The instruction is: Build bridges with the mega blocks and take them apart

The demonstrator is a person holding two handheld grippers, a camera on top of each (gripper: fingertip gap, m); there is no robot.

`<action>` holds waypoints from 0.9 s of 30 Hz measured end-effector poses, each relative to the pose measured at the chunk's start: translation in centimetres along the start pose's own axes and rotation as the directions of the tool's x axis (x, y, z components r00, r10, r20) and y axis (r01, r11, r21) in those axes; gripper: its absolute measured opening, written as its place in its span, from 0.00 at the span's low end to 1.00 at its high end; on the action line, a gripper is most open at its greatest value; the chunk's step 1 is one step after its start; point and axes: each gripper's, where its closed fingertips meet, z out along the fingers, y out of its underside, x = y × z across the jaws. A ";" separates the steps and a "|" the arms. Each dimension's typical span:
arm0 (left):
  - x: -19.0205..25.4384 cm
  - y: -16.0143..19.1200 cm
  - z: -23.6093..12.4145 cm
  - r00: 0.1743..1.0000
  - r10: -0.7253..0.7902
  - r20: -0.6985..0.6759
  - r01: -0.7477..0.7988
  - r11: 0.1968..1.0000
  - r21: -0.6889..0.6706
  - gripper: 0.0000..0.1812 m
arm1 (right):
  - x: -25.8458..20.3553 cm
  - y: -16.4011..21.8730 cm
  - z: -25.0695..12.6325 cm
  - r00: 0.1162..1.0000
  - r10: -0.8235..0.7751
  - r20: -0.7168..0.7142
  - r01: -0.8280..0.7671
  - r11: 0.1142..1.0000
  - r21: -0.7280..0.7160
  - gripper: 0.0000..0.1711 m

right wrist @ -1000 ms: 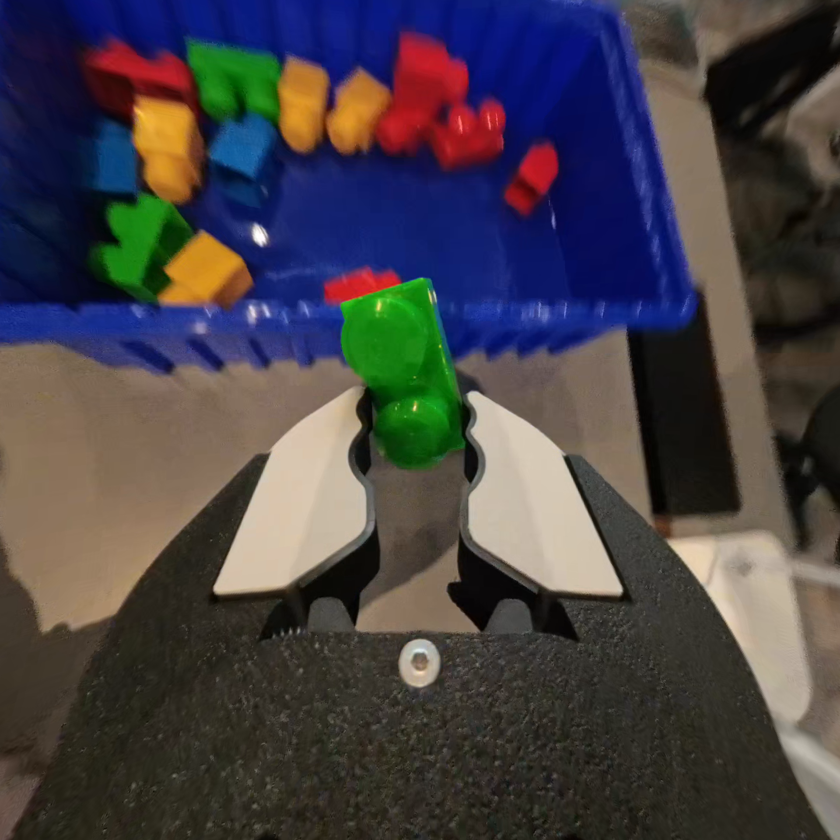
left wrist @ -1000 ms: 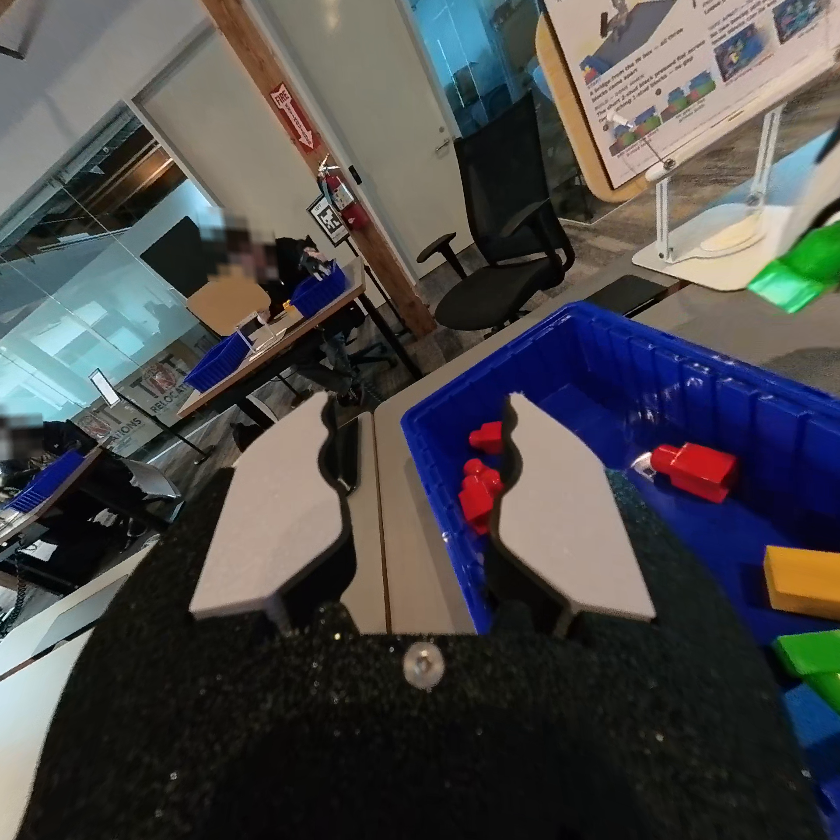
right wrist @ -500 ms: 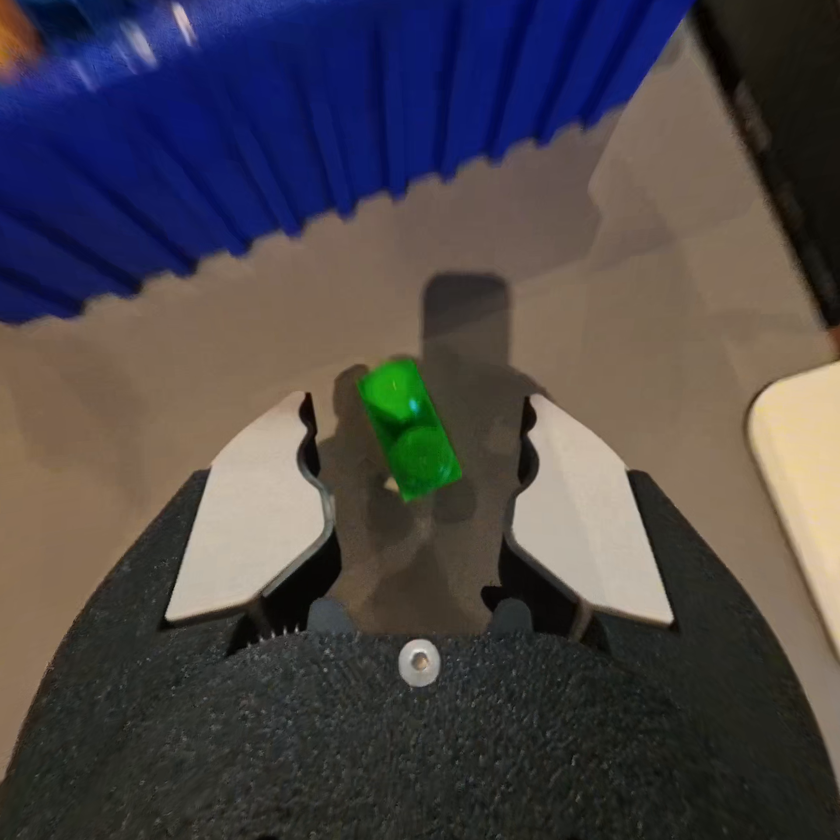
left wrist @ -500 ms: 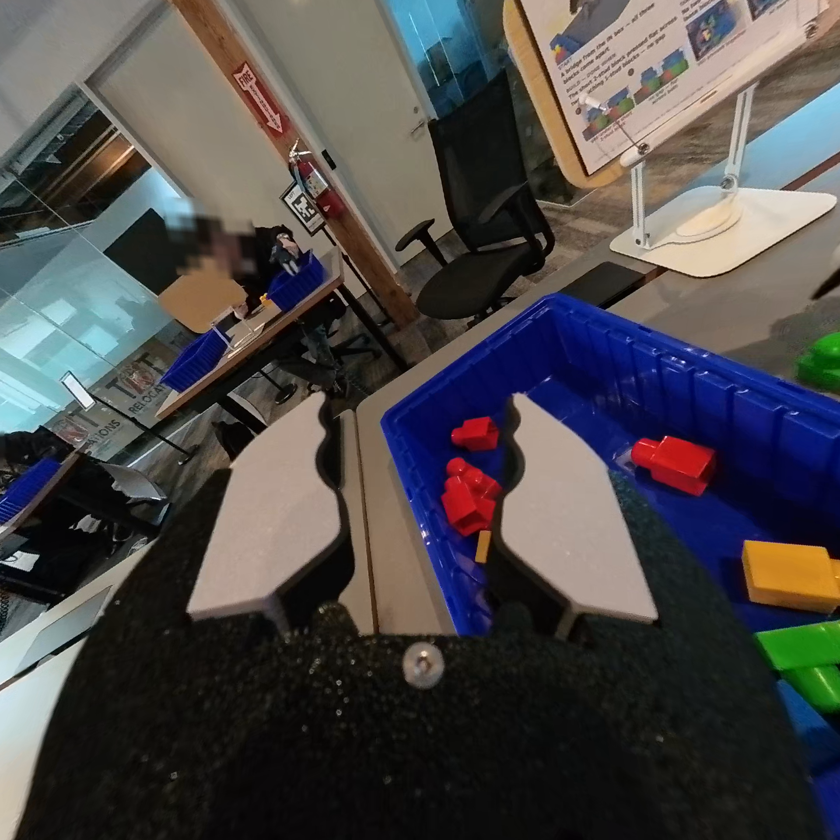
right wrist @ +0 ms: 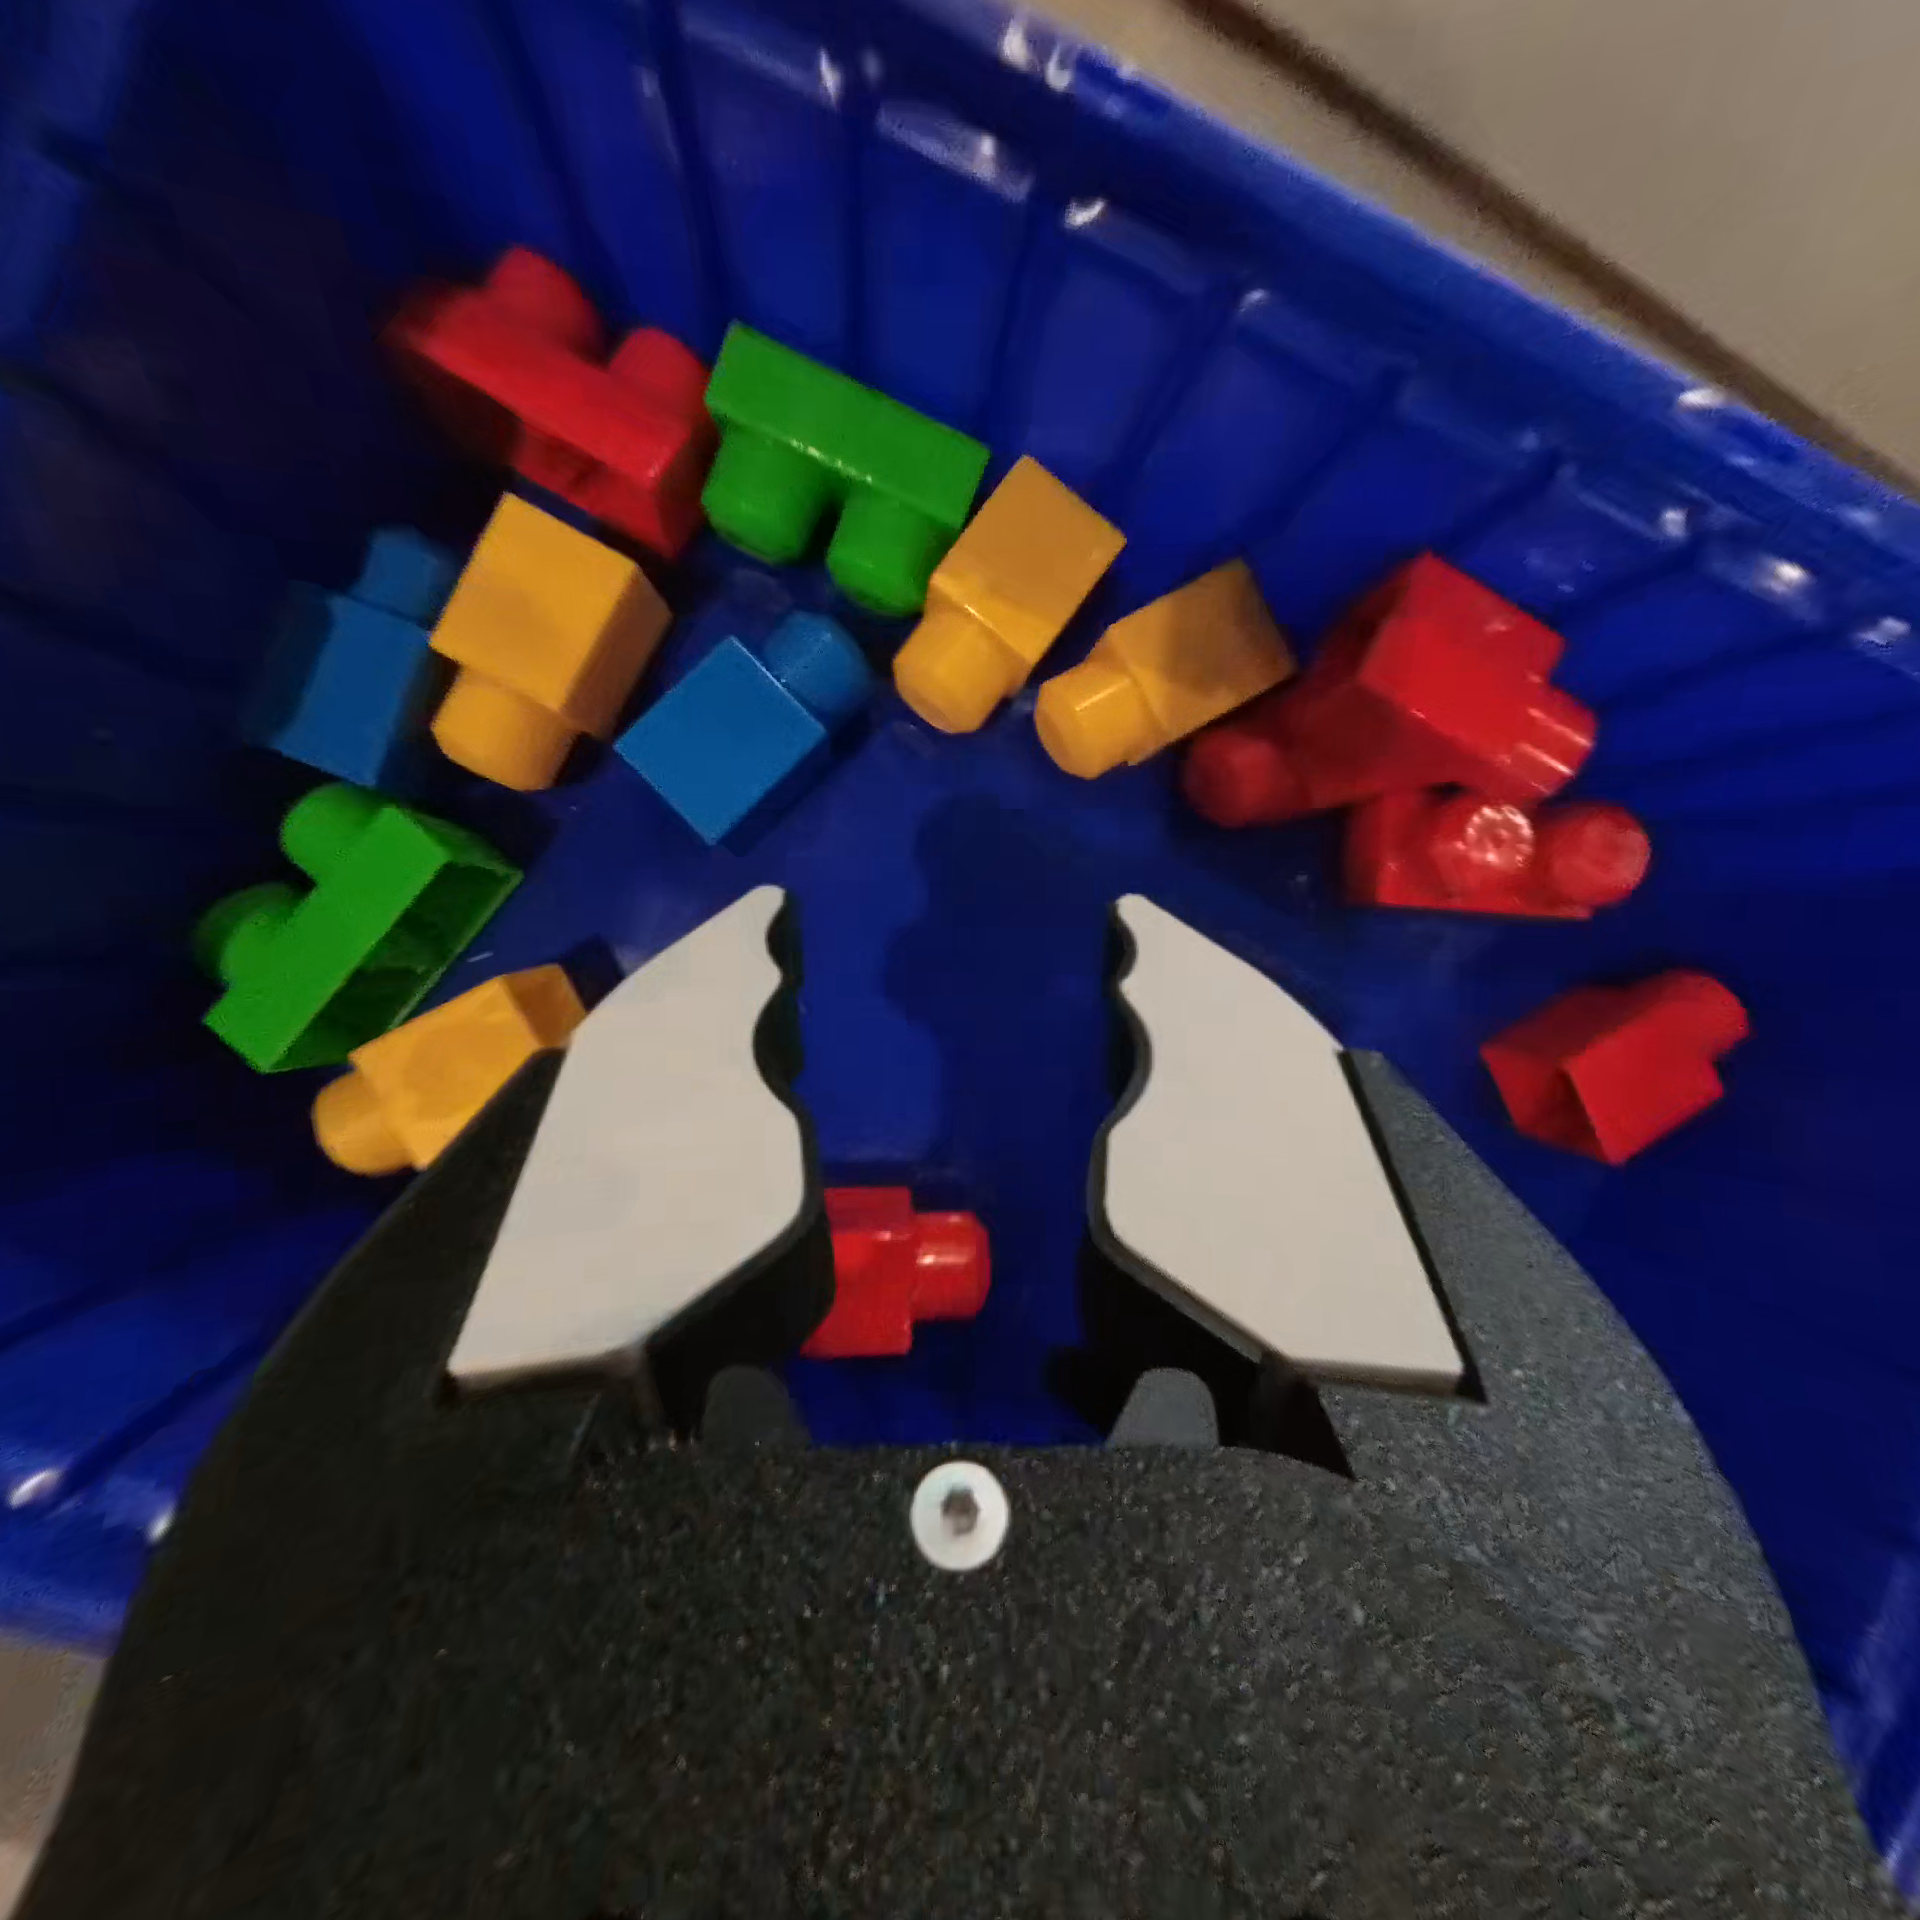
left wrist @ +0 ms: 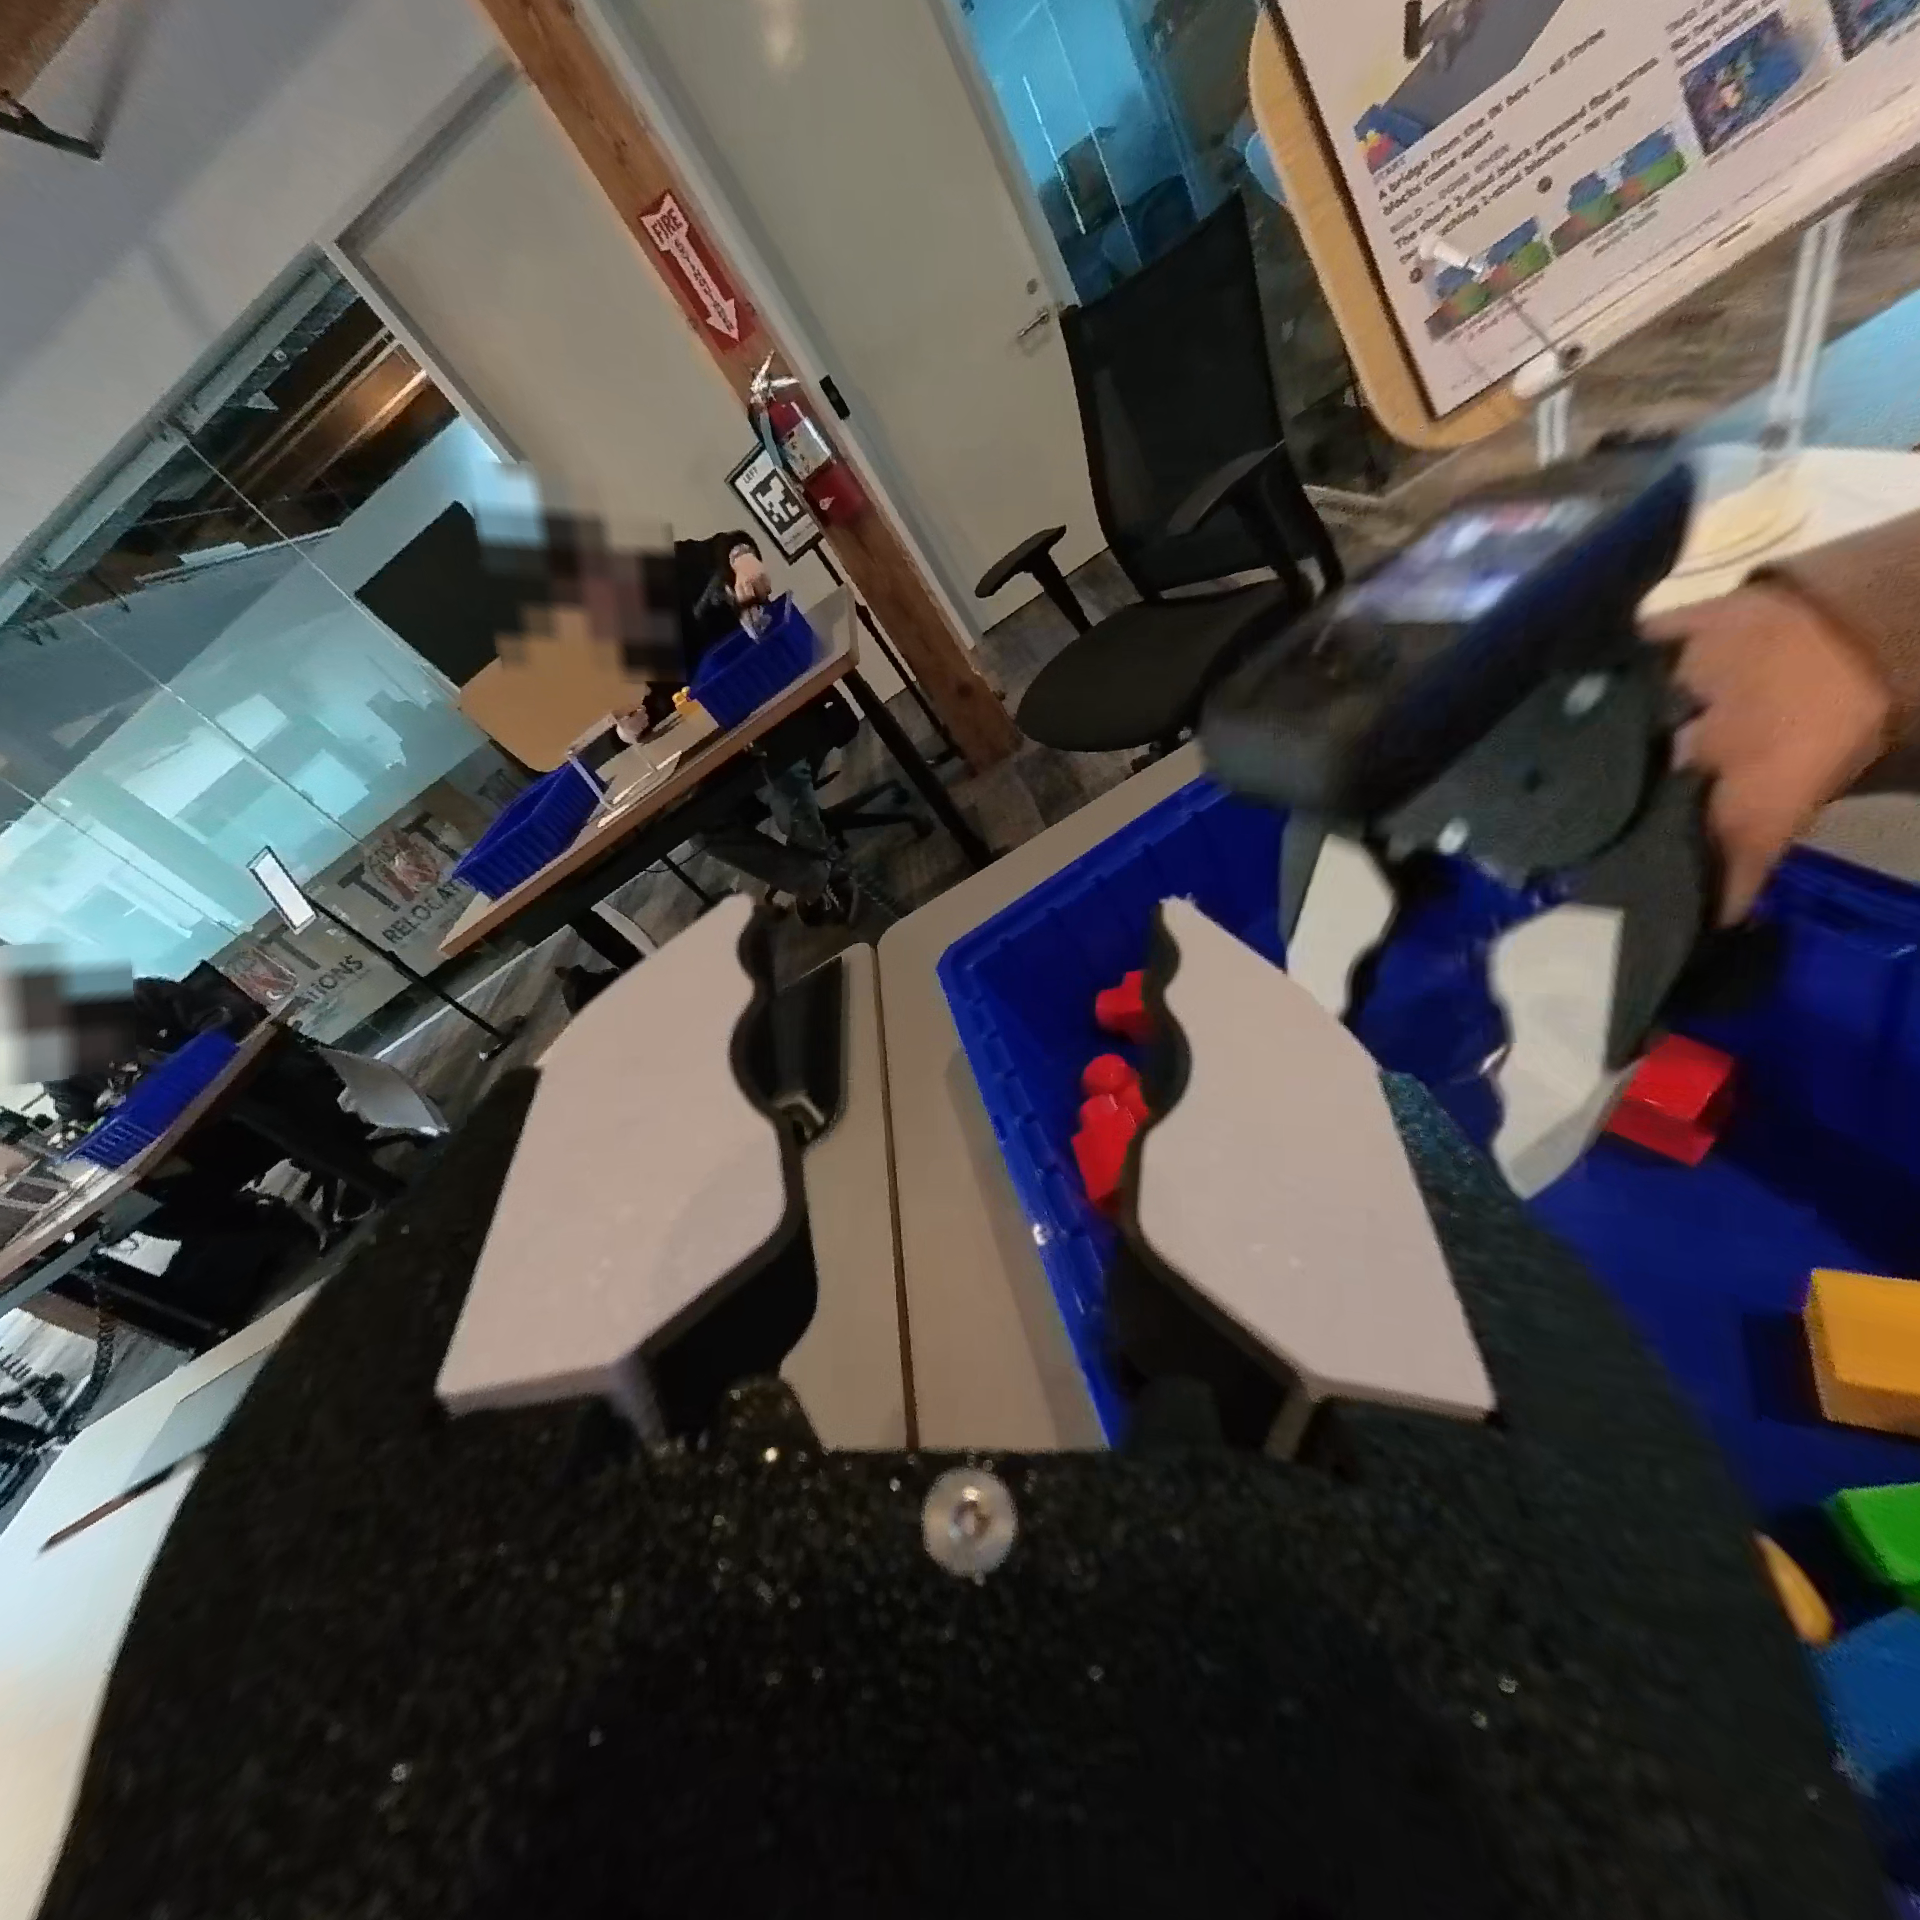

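A blue bin [right wrist: 1351,343] holds several loose mega blocks: red, green, yellow and blue. My right gripper [right wrist: 951,914] is open and empty, hanging inside the bin above its floor. A small red block [right wrist: 894,1268] lies under it between the finger bases, a blue block [right wrist: 738,717] just ahead, yellow blocks [right wrist: 997,592] beyond. My left gripper [left wrist: 956,925] is open and empty, held over the table at the bin's [left wrist: 1029,1101] left rim. In the left wrist view the right gripper [left wrist: 1475,935] shows with a hand on it, reaching into the bin near a red block [left wrist: 1673,1091].
A grey table [left wrist: 935,1195] carries the bin. An instruction board on a white stand [left wrist: 1558,187] rises at the back right. A black office chair [left wrist: 1174,582] stands beyond the table. Other desks with blue bins and people are far off at left. The tips of one gripper are about 20 cm away from the tips of the other.
My right gripper let go of the green block on the table, then swung over into the bin, open and empty. My left gripper stayed open beside the bin's rim.
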 end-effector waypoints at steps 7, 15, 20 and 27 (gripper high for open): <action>-1.5 0.9 -0.6 0.997 -0.069 0.023 0.069 0.998 0.014 0.37 | 1.4 1.7 3.3 1.000 0.002 0.013 0.001 0.982 -0.190 0.26; -1.9 1.8 -0.4 0.996 -0.083 0.027 0.083 0.997 -0.006 0.37 | -1.1 9.2 -1.2 0.984 0.140 0.112 -0.073 0.883 -0.463 0.34; -1.8 2.2 -0.1 0.997 -0.076 0.028 0.077 0.996 -0.034 0.37 | -1.8 9.8 -1.9 0.973 0.159 0.169 -0.056 0.867 -0.495 0.45; -1.5 2.0 0.2 0.998 -0.057 0.023 0.058 0.998 -0.040 0.37 | -2.5 11.0 -1.1 0.955 0.219 0.200 -0.037 0.757 -0.652 0.52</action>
